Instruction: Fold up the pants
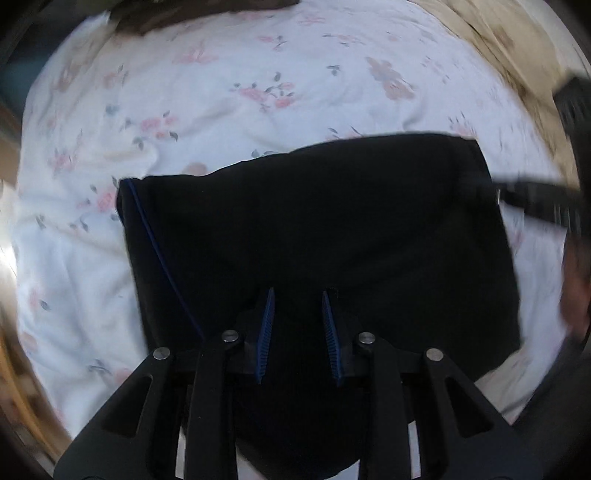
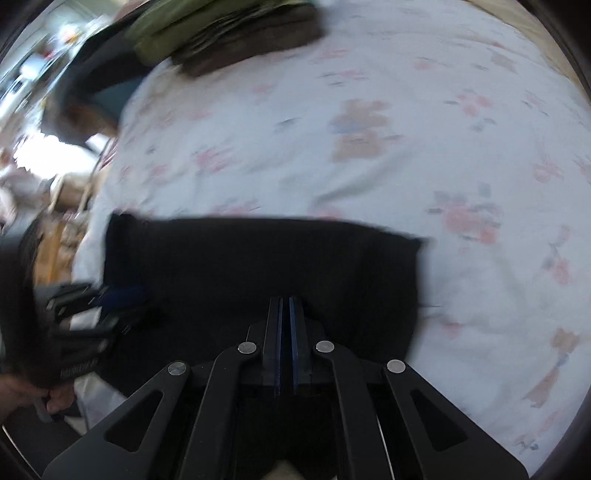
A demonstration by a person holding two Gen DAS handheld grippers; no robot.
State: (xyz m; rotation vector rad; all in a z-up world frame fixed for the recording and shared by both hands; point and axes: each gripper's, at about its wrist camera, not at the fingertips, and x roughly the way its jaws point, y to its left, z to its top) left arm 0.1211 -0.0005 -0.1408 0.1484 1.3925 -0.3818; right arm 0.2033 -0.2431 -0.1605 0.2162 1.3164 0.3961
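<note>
The black pants (image 1: 332,229) lie folded into a rough rectangle on the floral bedsheet (image 1: 221,92), with a thin blue stripe along their left edge. My left gripper (image 1: 297,295) is over the near edge of the pants, with its jaws apart and black cloth between and under them. My right gripper (image 2: 286,301) is shut, with its blue pads almost together at the near edge of the pants (image 2: 258,266); whether cloth is pinched between them is hidden. The left gripper also shows blurred at the left of the right wrist view (image 2: 85,310).
A stack of folded green and brown clothes (image 2: 229,33) lies at the far edge of the bed (image 2: 443,147). The bed's left edge drops to a cluttered room (image 2: 37,166). A beige blanket (image 1: 498,48) lies at the far right.
</note>
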